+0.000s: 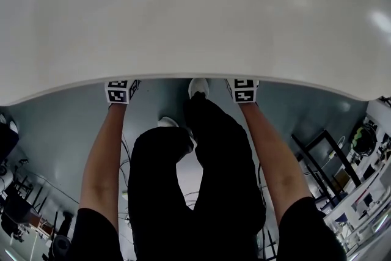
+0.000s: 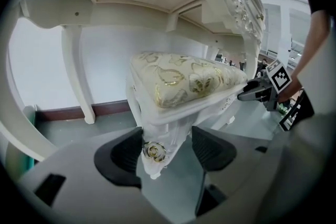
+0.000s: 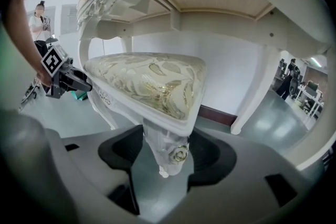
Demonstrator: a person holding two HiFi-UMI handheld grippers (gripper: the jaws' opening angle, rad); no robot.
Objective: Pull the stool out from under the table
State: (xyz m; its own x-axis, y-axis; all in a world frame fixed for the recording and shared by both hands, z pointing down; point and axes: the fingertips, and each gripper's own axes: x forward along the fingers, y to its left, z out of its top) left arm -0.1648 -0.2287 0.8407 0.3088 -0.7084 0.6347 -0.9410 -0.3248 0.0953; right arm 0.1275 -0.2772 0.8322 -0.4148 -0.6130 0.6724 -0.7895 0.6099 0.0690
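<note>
The white table (image 1: 195, 15) fills the head view and hides the stool; only the marker cubes of my left gripper (image 1: 121, 91) and right gripper (image 1: 243, 90) show at its front edge. In the left gripper view the white carved stool, with its gold-patterned cushion (image 2: 184, 81), stands under the table. One stool leg (image 2: 157, 139) with a gold rosette sits between the jaws of my left gripper (image 2: 165, 152), close against the left pad and apart from the right pad. My right gripper (image 3: 165, 152) stands round the other front leg (image 3: 168, 147), with a gap at the right pad.
Table legs (image 2: 76, 71) (image 3: 257, 86) stand behind the stool near a white wall with a dark baseboard (image 2: 105, 108). My feet (image 1: 198, 87) are under the table edge. Cables lie on the grey floor and racks (image 1: 324, 156) stand at the right. A person (image 3: 39, 18) is far off.
</note>
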